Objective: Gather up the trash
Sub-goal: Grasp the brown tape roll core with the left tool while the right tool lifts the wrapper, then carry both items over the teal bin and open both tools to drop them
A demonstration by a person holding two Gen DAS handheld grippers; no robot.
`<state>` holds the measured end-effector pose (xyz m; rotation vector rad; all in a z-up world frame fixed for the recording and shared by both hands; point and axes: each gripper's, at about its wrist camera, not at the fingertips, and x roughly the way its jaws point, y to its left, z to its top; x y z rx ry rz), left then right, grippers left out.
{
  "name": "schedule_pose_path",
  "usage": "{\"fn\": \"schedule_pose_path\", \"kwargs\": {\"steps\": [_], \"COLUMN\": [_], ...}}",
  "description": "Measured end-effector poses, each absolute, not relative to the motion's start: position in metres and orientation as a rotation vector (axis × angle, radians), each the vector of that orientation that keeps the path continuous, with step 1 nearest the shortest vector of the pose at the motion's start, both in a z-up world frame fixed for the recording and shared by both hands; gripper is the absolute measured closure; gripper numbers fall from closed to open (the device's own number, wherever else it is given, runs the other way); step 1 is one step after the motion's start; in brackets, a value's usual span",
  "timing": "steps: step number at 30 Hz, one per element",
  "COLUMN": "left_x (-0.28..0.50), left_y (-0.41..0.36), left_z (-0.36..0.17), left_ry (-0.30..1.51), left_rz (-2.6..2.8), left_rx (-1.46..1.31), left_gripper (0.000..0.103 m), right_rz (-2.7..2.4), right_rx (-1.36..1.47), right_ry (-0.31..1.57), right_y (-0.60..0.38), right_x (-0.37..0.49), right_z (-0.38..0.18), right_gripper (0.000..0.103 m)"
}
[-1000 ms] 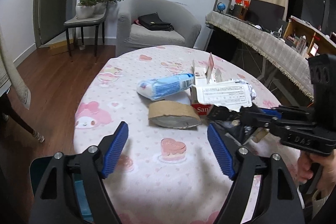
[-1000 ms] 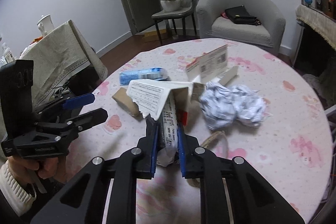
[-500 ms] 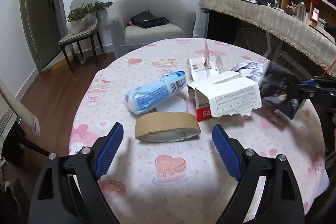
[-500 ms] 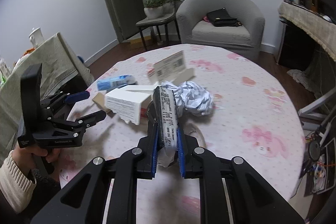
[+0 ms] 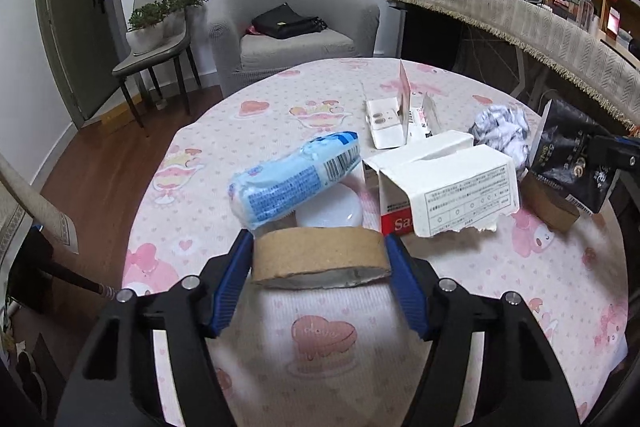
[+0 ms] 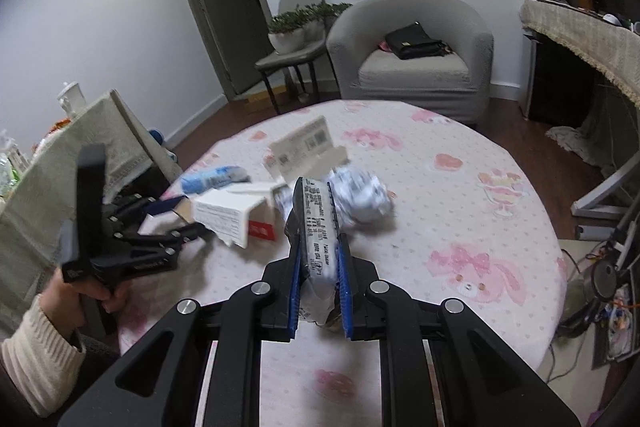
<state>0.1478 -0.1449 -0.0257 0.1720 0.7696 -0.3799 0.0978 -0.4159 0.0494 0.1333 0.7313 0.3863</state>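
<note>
My left gripper (image 5: 320, 259) has its blue pads against both ends of a flattened brown cardboard tape roll (image 5: 320, 257) on the round table; it also shows in the right wrist view (image 6: 176, 227). My right gripper (image 6: 318, 247) is shut on a black snack bag (image 6: 316, 223) held above the table; the bag shows at the right of the left wrist view (image 5: 572, 155). On the table lie a blue-white wrapper (image 5: 292, 183), a torn white and red carton (image 5: 444, 191) and a crumpled paper ball (image 5: 504, 131).
A pink-patterned cloth covers the table (image 5: 460, 307). An opened white box (image 5: 396, 119) stands behind the carton, and a second brown roll (image 5: 548, 203) lies under the bag. A grey armchair (image 5: 292, 35) and a chair with plants (image 5: 156, 39) stand beyond.
My left gripper moved forward and closed in from wide open onto the tape roll. My right gripper lifted the black bag up and back from the pile.
</note>
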Motion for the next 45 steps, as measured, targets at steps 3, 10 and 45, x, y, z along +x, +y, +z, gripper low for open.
{"fn": "schedule_pose_path", "kwargs": {"steps": [3, 10, 45], "left_x": [0.142, 0.132, 0.103], "left_y": [-0.140, -0.113, 0.121], "left_z": [-0.022, -0.011, -0.090], "left_ry": [0.755, 0.721, 0.967], "left_rz": [-0.393, -0.389, -0.048], "left_rx": [0.155, 0.083, -0.112], "left_gripper": [0.034, 0.034, 0.034], "right_rz": [0.396, 0.410, 0.732], "right_rx": [0.126, 0.125, -0.058], "right_ry": [0.698, 0.626, 0.759], "right_y": [-0.406, -0.378, -0.087], "right_x": [0.095, 0.095, 0.121], "right_z": [0.061, 0.081, 0.045], "right_gripper": [0.087, 0.088, 0.088]}}
